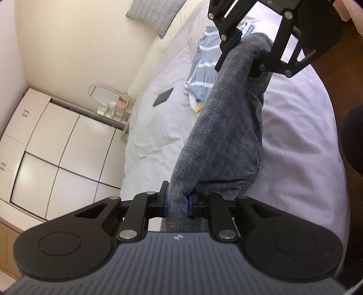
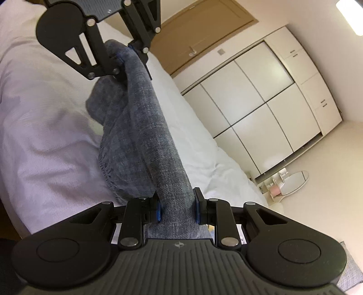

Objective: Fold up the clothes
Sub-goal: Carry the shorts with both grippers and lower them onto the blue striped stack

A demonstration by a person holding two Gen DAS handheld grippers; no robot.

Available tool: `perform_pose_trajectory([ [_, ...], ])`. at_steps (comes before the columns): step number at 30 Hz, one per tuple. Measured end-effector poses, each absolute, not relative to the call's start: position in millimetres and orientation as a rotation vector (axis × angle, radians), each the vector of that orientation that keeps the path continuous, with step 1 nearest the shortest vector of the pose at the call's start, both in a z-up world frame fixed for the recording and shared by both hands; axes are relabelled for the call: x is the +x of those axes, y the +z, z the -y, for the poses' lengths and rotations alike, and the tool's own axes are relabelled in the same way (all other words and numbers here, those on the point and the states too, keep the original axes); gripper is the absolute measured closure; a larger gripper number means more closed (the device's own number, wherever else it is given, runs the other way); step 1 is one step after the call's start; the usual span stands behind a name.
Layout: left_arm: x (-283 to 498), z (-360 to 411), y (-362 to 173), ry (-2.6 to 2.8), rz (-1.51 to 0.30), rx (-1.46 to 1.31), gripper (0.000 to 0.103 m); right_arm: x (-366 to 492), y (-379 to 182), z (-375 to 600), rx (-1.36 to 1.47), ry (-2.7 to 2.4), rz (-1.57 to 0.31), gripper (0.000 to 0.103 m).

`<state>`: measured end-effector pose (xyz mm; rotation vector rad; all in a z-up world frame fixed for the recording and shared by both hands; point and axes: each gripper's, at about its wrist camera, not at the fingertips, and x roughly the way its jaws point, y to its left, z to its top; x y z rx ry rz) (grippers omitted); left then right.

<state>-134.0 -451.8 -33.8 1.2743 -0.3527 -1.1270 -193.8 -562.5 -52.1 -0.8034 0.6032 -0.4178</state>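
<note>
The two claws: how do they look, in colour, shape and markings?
Both the left claw and the right claw are matte black linkage arms with silver rivets, round black discs at each side, blue pads on the fingertips, and a ribbed grey body plate bearing a small white emblem. No cables are visible.

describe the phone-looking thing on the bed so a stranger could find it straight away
Start at the white bed and look toward the pillow end. Just left of the blue and white striped garment lies a flat dark rectangular slab, probably a phone. It is the only hard, flat-edged thing there; everything near it is cloth.
</note>
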Motion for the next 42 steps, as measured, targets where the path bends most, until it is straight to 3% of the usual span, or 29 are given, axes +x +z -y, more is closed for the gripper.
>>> perform_pose_trajectory([
  [17, -178, 537, 4, -1.498, 0.472, 1.128, 0.089, -302, 2, 576, -0.703, -0.626, -0.663, 0.080],
  [23, -176, 655, 15, -1.587, 0.580, 1.105, 0.089, -316, 5, 635, -0.642, -0.729, -0.736, 0.080],
  [28, -166, 754, 36, -1.522, 0.712, 1.011, 0.089, -301, 26, 732, -0.774, -0.891, -0.718, 0.080],
  [31, -158, 801, -5, -1.507, 0.720, 1.058, 0.089, -287, 30, 788, -0.889, -1.008, -0.670, 0.079],
  [37, -144, 870, -134, -1.555, 0.550, 1.248, 0.083, -273, -41, 847, -0.848, -0.976, -0.760, 0.076],
  [42, -133, 853, -147, -1.544, 0.550, 1.163, 0.075, -281, -82, 846, -0.845, -0.929, -0.844, 0.069],
])
